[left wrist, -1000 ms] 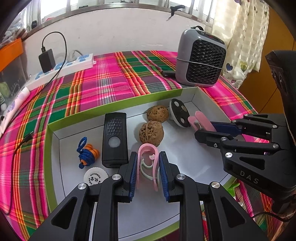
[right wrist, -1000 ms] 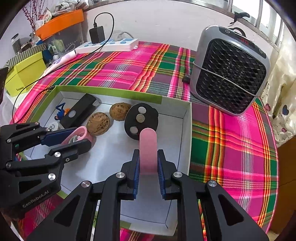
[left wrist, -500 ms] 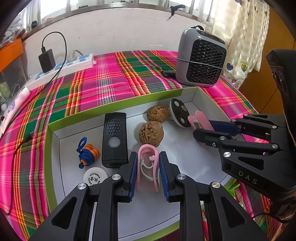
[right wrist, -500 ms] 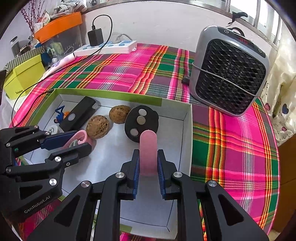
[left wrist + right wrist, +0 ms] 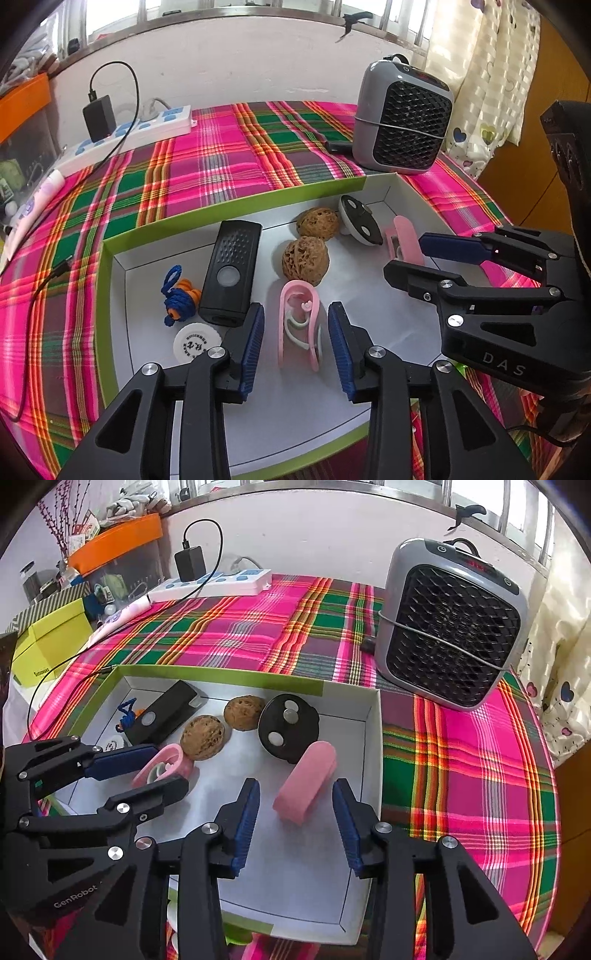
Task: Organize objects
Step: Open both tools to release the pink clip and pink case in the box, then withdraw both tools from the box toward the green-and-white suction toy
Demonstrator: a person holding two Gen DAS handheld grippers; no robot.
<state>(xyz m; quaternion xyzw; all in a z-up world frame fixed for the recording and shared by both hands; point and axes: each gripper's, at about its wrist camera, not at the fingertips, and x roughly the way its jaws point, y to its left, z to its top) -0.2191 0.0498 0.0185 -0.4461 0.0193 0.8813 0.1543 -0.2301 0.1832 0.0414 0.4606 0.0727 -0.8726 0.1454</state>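
A white box with green rim point(image 5: 236, 206) point(image 5: 221, 674) holds the objects. My left gripper point(image 5: 295, 336) is open, its jaws on either side of a pink clip point(image 5: 299, 325) lying on the box floor; the clip also shows in the right wrist view point(image 5: 162, 762). My right gripper point(image 5: 295, 819) is open around a pink block point(image 5: 306, 781), which lies tilted on the box floor near the right wall; in the left wrist view it point(image 5: 404, 240) sits by the right gripper point(image 5: 421, 258).
In the box lie two walnuts point(image 5: 306, 254) point(image 5: 317, 223), a black round disc point(image 5: 288, 727), a black remote-like device point(image 5: 231, 271), a blue-orange cord bundle point(image 5: 179, 295) and a white cap point(image 5: 195, 343). A grey heater point(image 5: 450, 635) and a power strip point(image 5: 210, 585) stand on the plaid cloth.
Both grippers have opened. The pink clip and the pink block were let go and now lie on the box floor between the spread jaws.
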